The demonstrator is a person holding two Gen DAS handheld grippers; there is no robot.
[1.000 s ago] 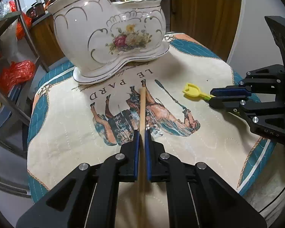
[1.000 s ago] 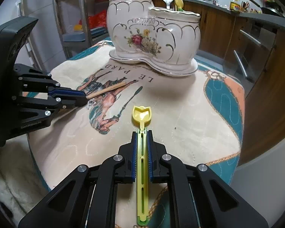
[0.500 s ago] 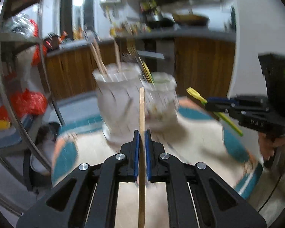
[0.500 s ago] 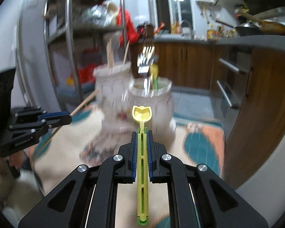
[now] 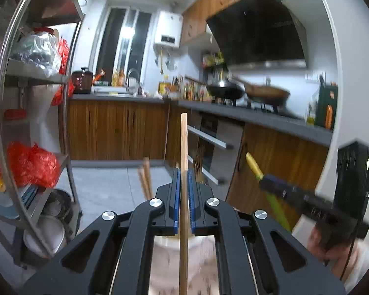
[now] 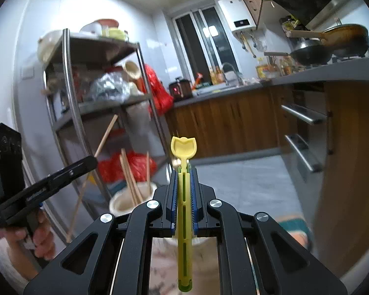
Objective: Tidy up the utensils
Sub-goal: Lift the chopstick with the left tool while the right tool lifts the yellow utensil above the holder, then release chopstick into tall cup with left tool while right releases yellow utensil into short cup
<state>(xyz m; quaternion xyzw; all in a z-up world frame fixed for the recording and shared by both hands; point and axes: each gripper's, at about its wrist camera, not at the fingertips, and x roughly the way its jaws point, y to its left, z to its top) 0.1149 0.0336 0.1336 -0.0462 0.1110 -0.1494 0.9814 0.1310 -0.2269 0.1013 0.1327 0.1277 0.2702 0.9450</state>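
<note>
My left gripper (image 5: 183, 172) is shut on a wooden chopstick (image 5: 183, 142) that points up and forward, raised above the white ceramic utensil holder (image 5: 164, 258), which shows blurred between the fingers. My right gripper (image 6: 183, 172) is shut on a yellow-green plastic utensil (image 6: 183, 147) with a tulip-shaped head, also held above the holder (image 6: 125, 204). Several chopsticks (image 6: 132, 182) stand in the holder's left cup. The left gripper (image 6: 91, 161) with its chopstick shows at left in the right wrist view; the right gripper (image 5: 265, 179) shows at right in the left wrist view.
A metal shelf rack (image 6: 71, 98) with bags and bowls stands at left. Wooden kitchen cabinets (image 5: 115, 127) and a counter with pans (image 5: 265, 93) lie beyond. The patterned tablecloth (image 6: 292, 226) peeks below the right gripper.
Both grippers have lifted their utensils off the table and tilted upward. The views swung from the tablecloth to the kitchen, with the holder now low between the fingers.
</note>
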